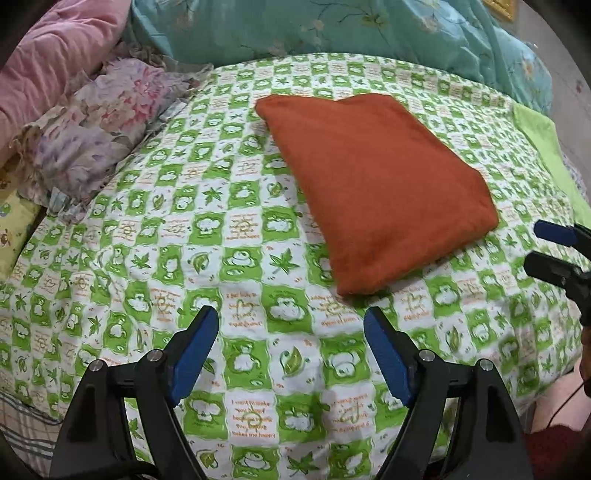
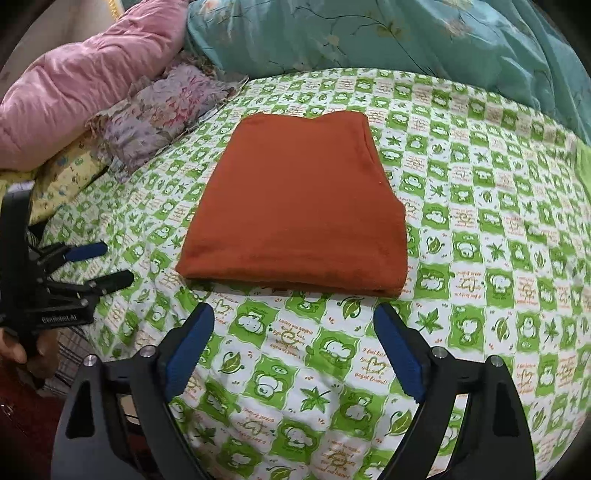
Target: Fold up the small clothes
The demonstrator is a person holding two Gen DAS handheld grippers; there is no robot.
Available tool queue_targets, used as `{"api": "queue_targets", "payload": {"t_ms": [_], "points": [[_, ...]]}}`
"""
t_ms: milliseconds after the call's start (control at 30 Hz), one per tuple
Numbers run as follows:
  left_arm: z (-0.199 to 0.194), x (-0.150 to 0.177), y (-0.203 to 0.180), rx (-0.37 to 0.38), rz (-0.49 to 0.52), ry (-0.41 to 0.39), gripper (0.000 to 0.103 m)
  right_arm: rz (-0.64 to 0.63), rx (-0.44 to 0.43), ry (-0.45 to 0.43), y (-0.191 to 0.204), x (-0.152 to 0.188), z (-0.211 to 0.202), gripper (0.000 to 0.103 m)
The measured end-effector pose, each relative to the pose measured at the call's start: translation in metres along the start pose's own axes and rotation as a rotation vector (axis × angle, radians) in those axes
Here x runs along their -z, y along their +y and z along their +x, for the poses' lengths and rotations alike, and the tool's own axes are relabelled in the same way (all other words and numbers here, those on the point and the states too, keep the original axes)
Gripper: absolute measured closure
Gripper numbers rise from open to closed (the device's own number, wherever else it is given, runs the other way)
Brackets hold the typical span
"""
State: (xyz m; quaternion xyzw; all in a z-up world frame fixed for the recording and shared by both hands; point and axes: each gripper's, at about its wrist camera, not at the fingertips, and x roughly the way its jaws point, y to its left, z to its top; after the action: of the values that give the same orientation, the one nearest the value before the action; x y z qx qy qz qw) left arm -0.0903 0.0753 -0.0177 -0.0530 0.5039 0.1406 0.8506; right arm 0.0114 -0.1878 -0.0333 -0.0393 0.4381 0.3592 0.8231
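Observation:
A rust-orange cloth (image 1: 369, 184) (image 2: 299, 206) lies folded into a flat, thick rectangle on the green-and-white patterned bed sheet (image 1: 147, 240) (image 2: 480, 240). My left gripper (image 1: 291, 312) hovers open just short of the cloth's near corner, with only sheet between its blue pads. My right gripper (image 2: 294, 309) is open too, in front of the cloth's near folded edge and not touching it. In each wrist view the other gripper shows at the side, the right gripper (image 1: 533, 245) and the left gripper (image 2: 116, 262), both with fingers apart and holding nothing.
A pink quilt (image 2: 74, 85), a floral pillow (image 2: 166, 107) and a yellow pillow (image 2: 62, 177) sit at the left. A teal flowered quilt (image 1: 332, 29) lies along the far side. A lime-green cloth (image 1: 546, 147) lies at the sheet's right edge. A hand (image 2: 22, 347) holds the left gripper.

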Motion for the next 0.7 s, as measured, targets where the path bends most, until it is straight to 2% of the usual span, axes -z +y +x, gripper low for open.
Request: {"api": "queue_targets", "payload": {"t_ms": [233, 400, 700], "points": [[0.005, -0.026, 0.002, 0.029, -0.062, -0.019, 0.020, 0.011, -0.017, -0.045, 0.001, -0.010, 0.011, 0.014], [0.011, -0.035, -0.007, 0.004, -0.033, -0.034, 0.019, -0.023, -0.006, -0.052, 0.006, -0.014, 0.022, 0.013], [0.034, -0.036, -0.008, -0.009, -0.031, 0.021, 0.019, 0.009, -0.004, -0.018, 0.001, -0.030, 0.045, 0.013]]}}
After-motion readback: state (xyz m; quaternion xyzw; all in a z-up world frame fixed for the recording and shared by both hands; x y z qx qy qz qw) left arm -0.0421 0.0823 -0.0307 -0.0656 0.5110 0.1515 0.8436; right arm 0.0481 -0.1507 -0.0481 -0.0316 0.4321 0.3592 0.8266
